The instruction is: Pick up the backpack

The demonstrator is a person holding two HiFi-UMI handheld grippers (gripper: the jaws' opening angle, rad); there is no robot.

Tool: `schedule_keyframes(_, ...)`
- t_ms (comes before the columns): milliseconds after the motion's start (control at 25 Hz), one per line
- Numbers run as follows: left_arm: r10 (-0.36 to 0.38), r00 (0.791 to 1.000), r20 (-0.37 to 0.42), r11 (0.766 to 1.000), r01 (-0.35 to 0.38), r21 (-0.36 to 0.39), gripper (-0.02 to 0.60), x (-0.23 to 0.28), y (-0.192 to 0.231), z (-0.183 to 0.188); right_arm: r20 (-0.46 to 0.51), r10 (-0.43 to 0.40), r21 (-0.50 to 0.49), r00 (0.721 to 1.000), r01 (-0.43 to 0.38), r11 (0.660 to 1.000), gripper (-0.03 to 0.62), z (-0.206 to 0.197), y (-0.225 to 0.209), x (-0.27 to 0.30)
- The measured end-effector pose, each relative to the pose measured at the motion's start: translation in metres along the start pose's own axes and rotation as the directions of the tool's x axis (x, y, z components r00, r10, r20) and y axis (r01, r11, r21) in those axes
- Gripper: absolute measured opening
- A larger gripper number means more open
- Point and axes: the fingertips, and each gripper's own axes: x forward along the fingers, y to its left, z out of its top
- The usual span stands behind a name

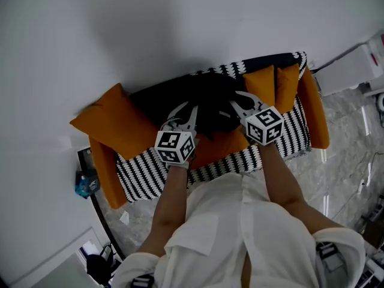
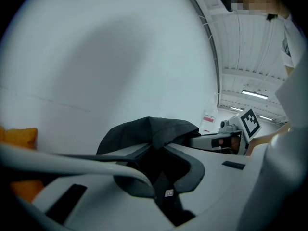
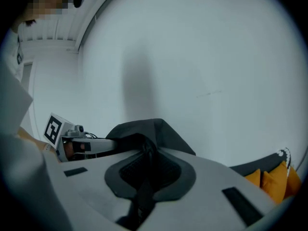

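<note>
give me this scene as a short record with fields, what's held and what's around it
held item: black backpack
left gripper: jaws shut on the backpack's black fabric
right gripper: jaws shut on the backpack's black fabric
backpack position: over the sofa, between the two grippers
clear of the seat: cannot tell
sofa: black-and-white striped cover, orange cushions at both ends
behind: white wall
floor: pale marble-look tiles

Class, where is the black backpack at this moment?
In the head view the backpack is mid-frame, clamped between the left gripper and the right gripper, over the striped sofa and between its orange cushions.
</note>
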Motion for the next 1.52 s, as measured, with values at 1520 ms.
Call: schedule_keyframes(1520, -0.102, 0.935, 0.339, 0.972, 0.021, 0.234, 0.046, -0.058, -0.069, 0.176, 0.384, 0.101, -0.21, 0.918, -0.02, 0.977, 0.028, 0.177, 0.053, -0.08)
